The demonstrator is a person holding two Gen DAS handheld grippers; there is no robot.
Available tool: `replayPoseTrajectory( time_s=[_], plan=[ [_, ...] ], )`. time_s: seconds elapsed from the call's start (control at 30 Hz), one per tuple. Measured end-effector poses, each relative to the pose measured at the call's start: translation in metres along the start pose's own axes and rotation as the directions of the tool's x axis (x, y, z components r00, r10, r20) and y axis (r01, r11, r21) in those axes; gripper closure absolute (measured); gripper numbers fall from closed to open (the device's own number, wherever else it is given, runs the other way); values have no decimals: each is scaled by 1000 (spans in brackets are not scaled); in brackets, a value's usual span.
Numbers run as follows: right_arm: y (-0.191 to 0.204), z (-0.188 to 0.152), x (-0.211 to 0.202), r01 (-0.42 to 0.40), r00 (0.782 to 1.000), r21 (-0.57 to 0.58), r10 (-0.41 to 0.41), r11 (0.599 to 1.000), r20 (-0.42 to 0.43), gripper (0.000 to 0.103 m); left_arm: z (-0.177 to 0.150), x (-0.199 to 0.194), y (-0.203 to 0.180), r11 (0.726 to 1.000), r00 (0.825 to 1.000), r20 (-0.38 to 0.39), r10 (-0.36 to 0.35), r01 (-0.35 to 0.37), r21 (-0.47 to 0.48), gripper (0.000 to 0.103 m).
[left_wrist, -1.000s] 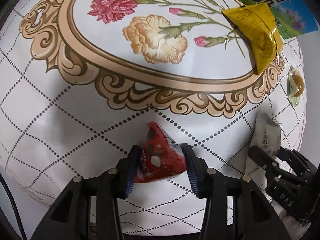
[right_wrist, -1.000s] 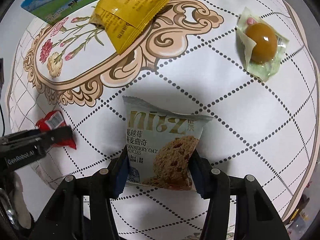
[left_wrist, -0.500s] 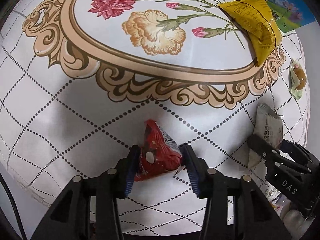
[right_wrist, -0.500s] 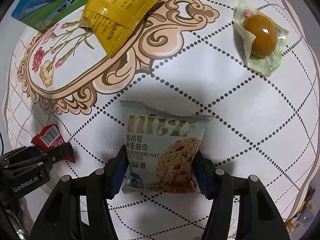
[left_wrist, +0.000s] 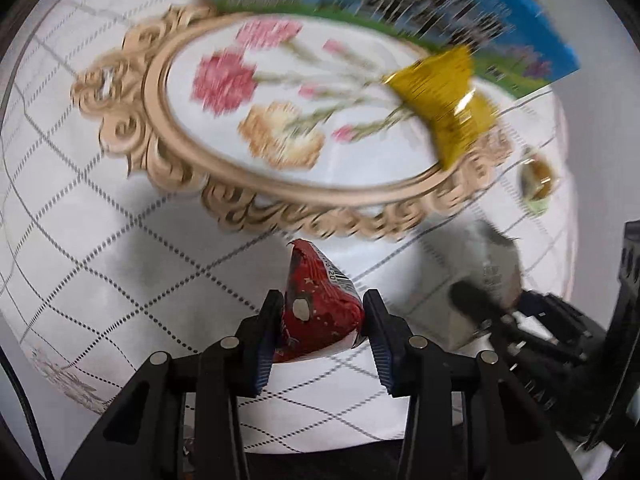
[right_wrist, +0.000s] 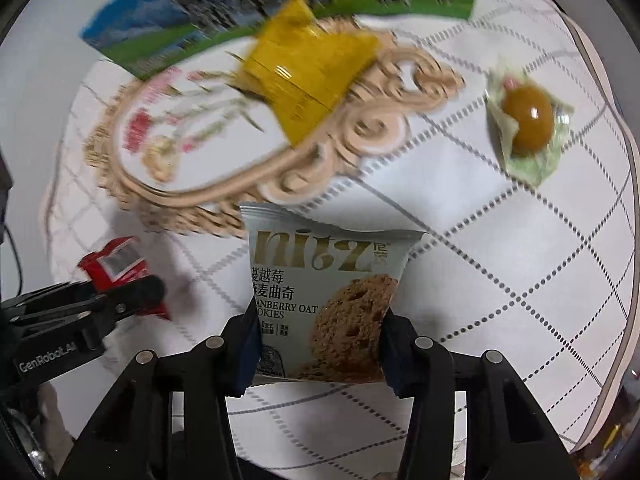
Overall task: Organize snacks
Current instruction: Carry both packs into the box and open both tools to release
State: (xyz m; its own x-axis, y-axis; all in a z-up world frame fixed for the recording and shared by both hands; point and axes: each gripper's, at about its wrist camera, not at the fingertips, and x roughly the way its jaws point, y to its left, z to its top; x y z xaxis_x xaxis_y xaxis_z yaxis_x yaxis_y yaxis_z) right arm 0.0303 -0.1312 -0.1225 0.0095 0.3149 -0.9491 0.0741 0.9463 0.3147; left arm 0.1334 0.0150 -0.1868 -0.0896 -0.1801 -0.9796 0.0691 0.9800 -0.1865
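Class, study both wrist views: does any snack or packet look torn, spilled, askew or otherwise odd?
Nothing stands out. The red snack packet and the cookie packet are each intact between closed jaws. The yellow packet and the wrapped brown sweet lie sealed on the tablecloth. The background is motion-blurred, so finer damage cannot be judged.

Tablecloth (right_wrist: 520,264) under yellow packet (right_wrist: 308,76), box (right_wrist: 240,4)

A cookie packet (right_wrist: 320,300) is gripped by the right tool (right_wrist: 318,350), with a red snack (right_wrist: 116,268) clamped in the left tool (right_wrist: 136,294)
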Motion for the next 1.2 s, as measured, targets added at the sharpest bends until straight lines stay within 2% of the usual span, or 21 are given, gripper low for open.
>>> replayPoseTrajectory(
  time_s=[0.17,0.33,0.43,0.53,0.6,0.7,0.8,0.9,1.0,1.07,1.1,1.13,1.17,1.2],
  plan=[
    [13,19,-51,-62,994,-10,63,998,91,51,20,-54,-22,996,993,86,-84,81,34,65],
    [10,65,-116,-82,972,-44,90,996,215,51,63,-113,-42,988,973,185,-141,126,90,64],
    [14,98,-146,-54,956,-77,74,996,284,51,96,-138,-51,989,965,231,-126,102,111,64],
    [19,137,-162,-18,939,-87,47,996,340,51,130,-149,-54,991,965,249,-87,59,119,64],
    [20,169,-163,9,932,-85,23,996,361,51,156,-149,-54,992,967,246,-64,35,120,64],
    [20,211,-153,48,937,-78,-18,996,350,51,194,-137,-48,995,977,211,-5,-16,97,64],
    [14,242,-137,85,946,-68,-59,994,319,51,219,-120,-39,996,981,188,44,-59,74,64],
    [9,260,-119,115,954,-63,-92,991,286,51,241,-102,-31,995,986,152,75,-84,53,64],
    [4,267,-97,110,968,-59,-93,992,234,51,248,-88,-23,993,985,133,113,-118,25,63],
    [0,269,-79,100,980,-52,-89,994,176,45,254,-78,-18,990,984,116,135,-138,16,63],
    [-2,269,-73,97,984,-43,-89,994,155,25,255,-73,-15,990,985,108,137,-139,13,58],
    [-4,269,-68,95,987,-40,-88,995,138,7,254,-70,-13,990,985,106,137,-139,13,46],
    [-7,268,-64,95,988,-39,-90,995,129,4,254,-67,-12,990,984,109,141,-143,12,38],
    [-9,268,-61,103,988,-35,-98,994,121,4,254,-65,-10,989,983,112,145,-147,7,22]
  ],
)
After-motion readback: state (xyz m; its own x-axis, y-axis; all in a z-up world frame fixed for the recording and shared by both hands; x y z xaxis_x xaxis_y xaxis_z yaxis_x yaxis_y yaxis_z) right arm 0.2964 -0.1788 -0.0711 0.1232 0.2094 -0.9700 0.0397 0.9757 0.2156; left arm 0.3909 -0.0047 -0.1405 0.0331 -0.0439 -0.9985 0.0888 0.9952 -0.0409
